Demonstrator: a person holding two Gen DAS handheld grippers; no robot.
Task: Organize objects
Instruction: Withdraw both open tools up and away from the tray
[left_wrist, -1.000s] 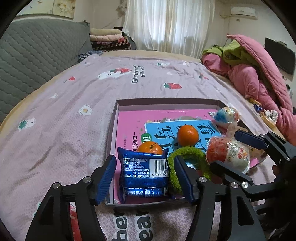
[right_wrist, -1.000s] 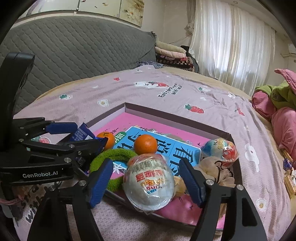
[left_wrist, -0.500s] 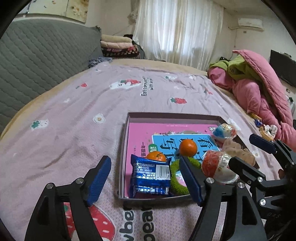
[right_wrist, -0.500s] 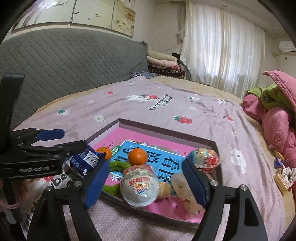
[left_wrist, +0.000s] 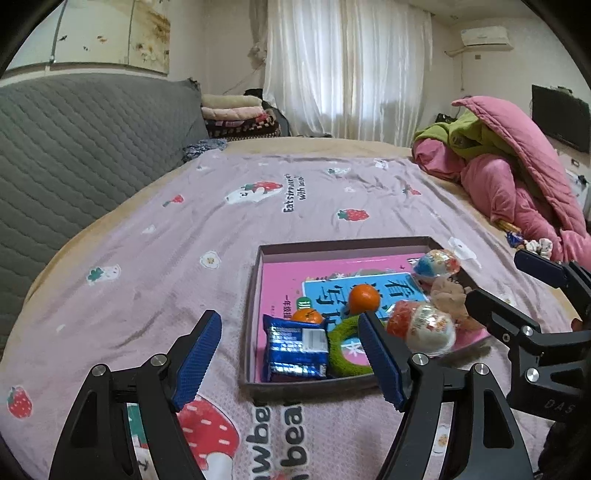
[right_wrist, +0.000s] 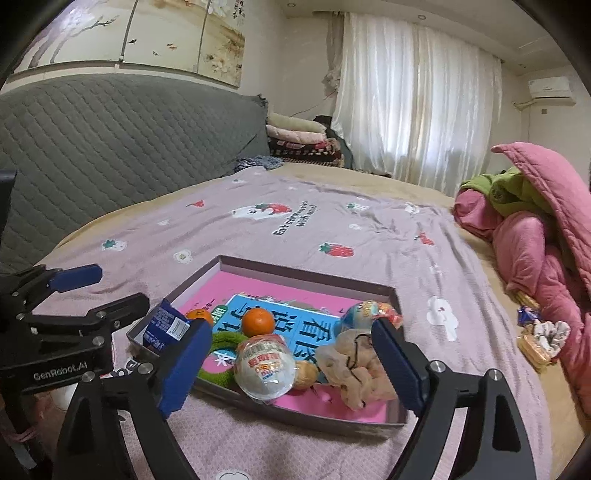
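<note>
Both hand-held grippers, left (left_wrist: 291, 358) and right (right_wrist: 291, 365), spread wide, empty; right's jaws just opening. Tray (right_wrist: 303, 413) at 12 o'clock.

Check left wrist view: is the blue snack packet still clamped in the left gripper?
No. The left gripper is open and empty, and the blue snack packet lies in the tray beside the green ring.

Bed (left_wrist: 258, 206) in strawberry-print sheet, shallow box (left_wrist: 250, 295), pink quilt (left_wrist: 517, 192)
</note>
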